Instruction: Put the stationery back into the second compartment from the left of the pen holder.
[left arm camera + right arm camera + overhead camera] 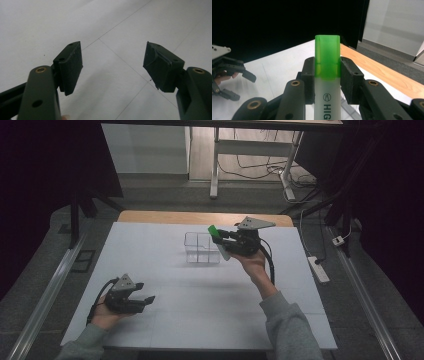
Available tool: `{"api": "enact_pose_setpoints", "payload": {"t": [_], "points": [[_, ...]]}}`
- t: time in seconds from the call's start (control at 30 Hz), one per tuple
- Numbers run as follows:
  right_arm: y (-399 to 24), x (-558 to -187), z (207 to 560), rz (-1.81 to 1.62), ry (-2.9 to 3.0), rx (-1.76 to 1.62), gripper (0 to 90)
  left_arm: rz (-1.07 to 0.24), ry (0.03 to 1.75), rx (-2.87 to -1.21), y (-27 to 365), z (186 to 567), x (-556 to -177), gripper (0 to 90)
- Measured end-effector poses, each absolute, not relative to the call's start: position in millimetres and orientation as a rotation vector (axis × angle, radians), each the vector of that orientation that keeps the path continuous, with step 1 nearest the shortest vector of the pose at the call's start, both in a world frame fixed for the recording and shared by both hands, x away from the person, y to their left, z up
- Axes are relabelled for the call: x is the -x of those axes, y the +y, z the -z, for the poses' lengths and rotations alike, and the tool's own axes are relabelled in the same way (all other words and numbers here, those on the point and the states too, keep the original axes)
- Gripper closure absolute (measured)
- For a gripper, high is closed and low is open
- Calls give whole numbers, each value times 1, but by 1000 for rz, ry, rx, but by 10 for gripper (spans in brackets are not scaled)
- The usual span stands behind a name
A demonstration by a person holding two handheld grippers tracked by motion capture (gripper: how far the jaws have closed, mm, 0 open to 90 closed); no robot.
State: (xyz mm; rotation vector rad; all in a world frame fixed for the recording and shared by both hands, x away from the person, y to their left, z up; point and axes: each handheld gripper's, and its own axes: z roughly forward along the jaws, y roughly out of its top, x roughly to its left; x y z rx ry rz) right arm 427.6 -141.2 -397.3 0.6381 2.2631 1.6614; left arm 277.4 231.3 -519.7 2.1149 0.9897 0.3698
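Right gripper (327,75) jaws clamping green-capped highlighter (327,75), lettering "HIG"

Showing dim, even overhead light on the white table (200,295) with soft shadows, falling to near black at both sides of the high view, blurring slightly on the close jaws, glowing brightly through the green highlighter cap (327,56).

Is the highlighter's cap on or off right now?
On. The green cap sits fitted on the highlighter held between the right gripper's jaws, its green end poking past them.
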Motion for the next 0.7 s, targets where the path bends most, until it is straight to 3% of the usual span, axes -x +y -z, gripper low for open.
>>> {"api": "enact_pose_setpoints", "payload": {"t": [0.7], "points": [[-105,-446,381,-1689,2238,-616,665,-372,982,-2107,233,519,-277,309]]}}
